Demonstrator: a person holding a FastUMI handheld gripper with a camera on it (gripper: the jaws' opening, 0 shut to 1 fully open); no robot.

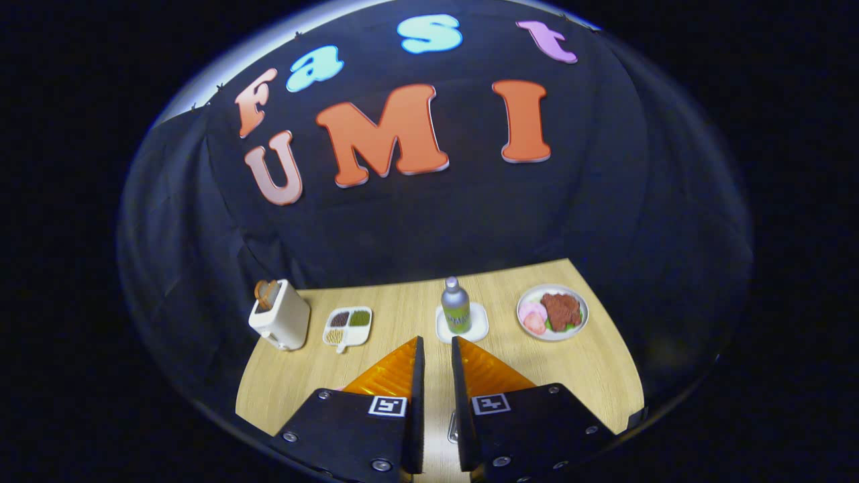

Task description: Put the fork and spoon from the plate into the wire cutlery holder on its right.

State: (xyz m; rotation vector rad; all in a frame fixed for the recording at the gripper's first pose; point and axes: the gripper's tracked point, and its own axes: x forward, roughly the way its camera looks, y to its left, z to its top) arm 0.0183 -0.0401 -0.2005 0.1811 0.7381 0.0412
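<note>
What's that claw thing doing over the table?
A person is holding the claw above a wooden table. Its two fingers sit close together with a narrow gap, gripping nothing. Beyond them stand a toaster with bread in it, a small divided dish, a bottle on a white coaster, and a plate of food.

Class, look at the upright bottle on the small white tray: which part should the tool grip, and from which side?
Grip the bottle by its straight round body, below the narrower cap, coming level from the front, where the tool is. It stands upright with free space on both sides. The fingers, nearly together, must open first.
</note>
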